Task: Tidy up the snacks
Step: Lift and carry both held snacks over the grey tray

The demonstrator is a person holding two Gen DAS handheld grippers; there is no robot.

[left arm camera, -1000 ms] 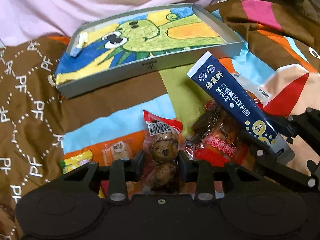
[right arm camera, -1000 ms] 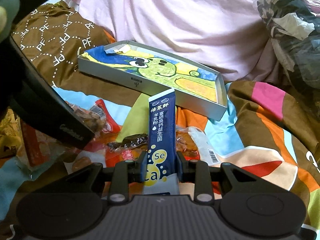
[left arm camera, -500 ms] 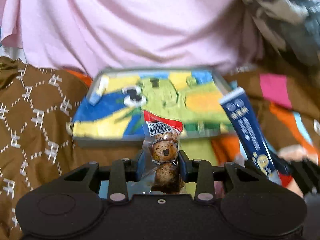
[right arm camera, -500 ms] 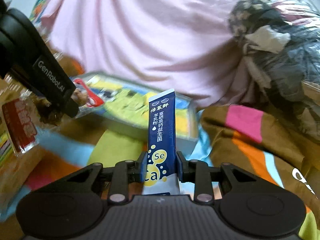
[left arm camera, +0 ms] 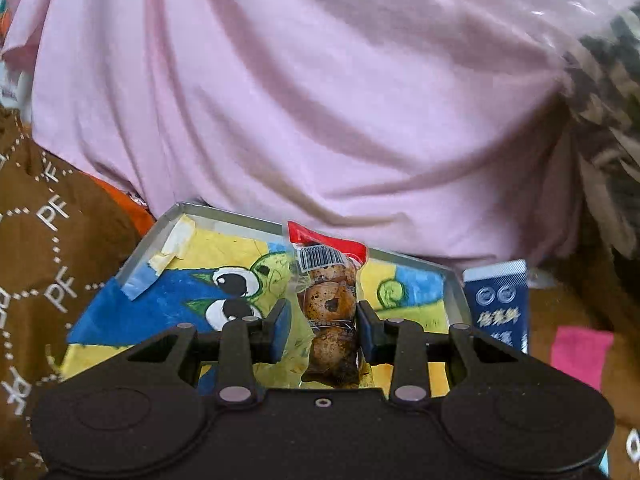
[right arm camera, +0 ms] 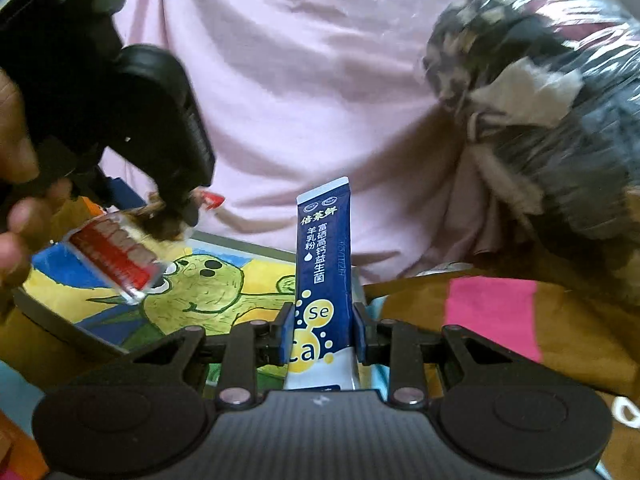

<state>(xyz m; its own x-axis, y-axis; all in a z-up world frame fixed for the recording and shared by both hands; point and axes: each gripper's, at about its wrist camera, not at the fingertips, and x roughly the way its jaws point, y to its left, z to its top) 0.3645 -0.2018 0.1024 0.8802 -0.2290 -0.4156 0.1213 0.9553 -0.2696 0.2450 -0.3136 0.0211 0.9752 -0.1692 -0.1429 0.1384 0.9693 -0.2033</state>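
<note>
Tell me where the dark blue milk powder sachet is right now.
The dark blue sachet stands upright, clamped in the right claw, at the right end of the cartoon tray. In the left wrist view it shows right of the tray.

A home, most likely a bedroom: everything lies on a bed covered by a brown bedspread printed with white letters and bright colour patches. Behind it a rumpled pink sheet is heaped up, beside a patterned bundle wrapped in clear plastic. A tray lined with a child's crayon drawing rests on the covers.
</note>
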